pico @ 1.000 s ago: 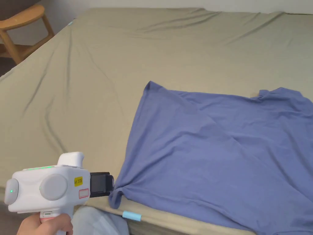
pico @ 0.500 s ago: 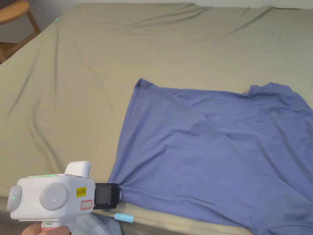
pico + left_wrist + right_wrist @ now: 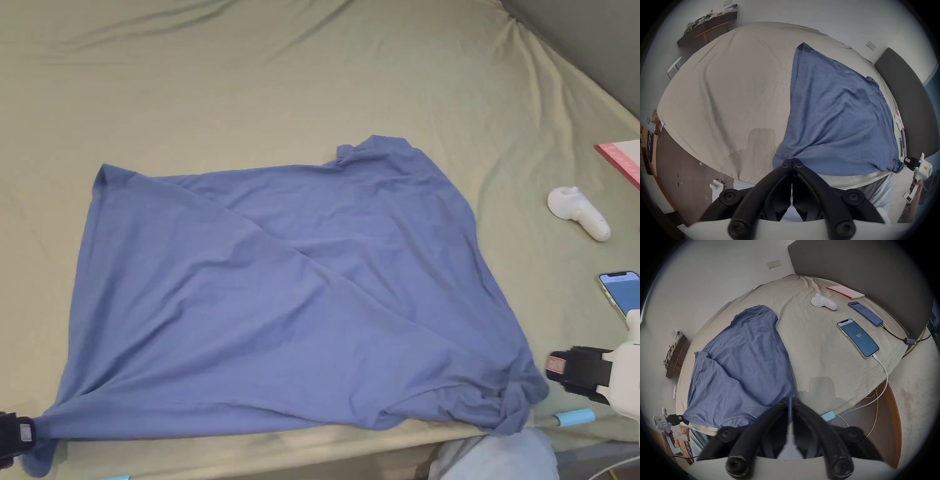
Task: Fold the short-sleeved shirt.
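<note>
A blue short-sleeved shirt lies spread and creased on the olive bed sheet, with its near edge along the bed's front edge. My left gripper is at the bottom left corner, shut on the shirt's near left corner, and the cloth fans out from the shut jaws. My right gripper is against the bunched near right corner of the shirt. In the right gripper view its jaws are closed with a strip of blue cloth between them.
A white handheld device, a lit phone and a red-edged book lie on the bed to the right. A second phone and cables are near the dark headboard. Light-trousered legs stand at the bed's edge.
The head camera has swung to the right. My left gripper closed on the shirt's near left corner and drew it toward the bed's edge. The right gripper has come into view.
</note>
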A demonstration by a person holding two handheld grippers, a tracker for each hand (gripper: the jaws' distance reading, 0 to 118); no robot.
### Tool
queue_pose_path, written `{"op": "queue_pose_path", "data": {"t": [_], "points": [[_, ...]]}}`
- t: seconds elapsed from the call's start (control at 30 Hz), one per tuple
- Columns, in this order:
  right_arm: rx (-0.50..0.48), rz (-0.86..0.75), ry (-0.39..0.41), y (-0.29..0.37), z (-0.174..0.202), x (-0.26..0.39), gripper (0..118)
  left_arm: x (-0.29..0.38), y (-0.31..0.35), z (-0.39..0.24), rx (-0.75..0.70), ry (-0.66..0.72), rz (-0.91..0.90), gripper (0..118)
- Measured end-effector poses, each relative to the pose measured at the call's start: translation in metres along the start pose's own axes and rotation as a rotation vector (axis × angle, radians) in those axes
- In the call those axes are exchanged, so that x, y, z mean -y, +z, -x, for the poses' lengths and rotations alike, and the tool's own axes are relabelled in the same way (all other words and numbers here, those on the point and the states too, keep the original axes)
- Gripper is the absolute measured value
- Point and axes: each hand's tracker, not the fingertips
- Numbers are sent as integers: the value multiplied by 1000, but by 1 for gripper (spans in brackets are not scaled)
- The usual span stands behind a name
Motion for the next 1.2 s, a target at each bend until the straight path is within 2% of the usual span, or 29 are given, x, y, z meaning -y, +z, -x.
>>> {"op": "queue_pose_path", "data": {"t": [0.03, 0.07, 0.1, 0.17, 0.23, 0.27, 0.3, 0.33, 0.37, 0.43, 0.47, 0.53, 0.73, 1.03, 1.2], "points": [[-23, 18, -5, -3, 0, 1, 75, -2, -2, -3, 1, -1, 4, 0], [-68, 59, -10, -8, 1, 3, 108, -1, -4, -6, 24, 8, 18, 0], [-101, 84, -13, -9, 4, 6, 113, 5, 3, -10, 21, 1, 19, 0], [-134, 123, 26, -7, 14, 11, 114, 7, 2, -16, 11, -11, 27, 0], [-89, 116, 45, -13, 21, 16, 113, 8, 5, -19, 16, -7, 28, 0], [-78, 112, 42, -17, 23, 19, 109, 8, 6, -20, 18, -7, 28, 0], [-83, 123, 33, -21, 22, 17, 86, 8, 5, -21, 17, -6, 29, 0], [-84, 143, -2, -24, 20, 15, 53, 8, 5, -23, 25, 3, 34, 0], [-91, 160, -21, -27, 18, 14, 4, 3, 4, -13, 24, 6, 35, 0], [-38, 153, -48, -30, 14, 15, 2, -1, 6, -9, 32, 8, 27, 0], [-61, 160, -37, -27, 11, 14, 2, -2, 7, -7, 23, 6, 18, 0], [-87, 137, -65, -17, 9, 13, 2, -7, 10, 1, 26, 20, 4, 0], [-119, 83, -98, 8, 6, 1, 2, -9, 23, -6, 34, 20, -21, 0], [-191, -5, -100, 24, 25, -42, 2, -34, 40, -16, 41, 17, -103, 0], [-208, -19, -92, 4, 39, -77, 2, -66, 32, -13, 54, 43, -132, 0]]}}
